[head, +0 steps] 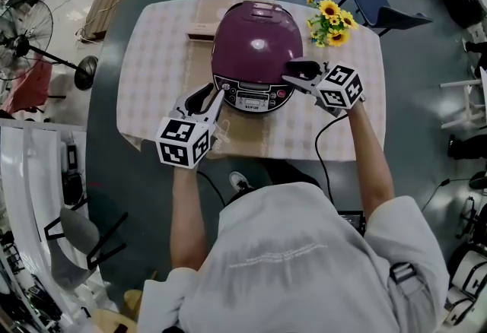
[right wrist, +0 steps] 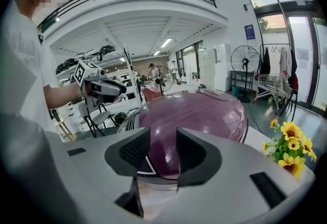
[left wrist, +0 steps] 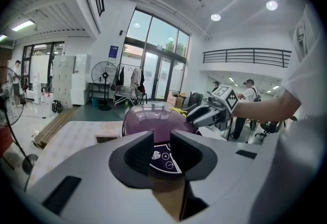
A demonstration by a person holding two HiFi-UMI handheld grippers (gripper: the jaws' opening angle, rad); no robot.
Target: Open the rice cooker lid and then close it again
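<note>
The cooker [head: 255, 58] stands on the table [head: 152, 80] with its purple lid [head: 257, 39] down; from the head view it looks closed, and its panel [head: 251, 99] faces me. I have the left gripper [head: 216, 98] at the cooker's front left, tips just beside the panel's edge; whether they touch the cooker I cannot tell. Its jaws stand apart with a moderate gap; nothing is between them — through the gap I see only the panel beyond. The right gripper [head: 295, 74] is at the cooker's front right, tips at the lid's lower rim; it is very near or touching, and I cannot tell which. Its jaws are likewise apart, the gap fairly narrow, pads pressing on nothing; the lid's curve shows beyond the gap. Yellow flowers [head: 332, 22] stand at the cooker's right rear — near it, not touching. Both grippers tilt a little downward toward the cooker.
</note>
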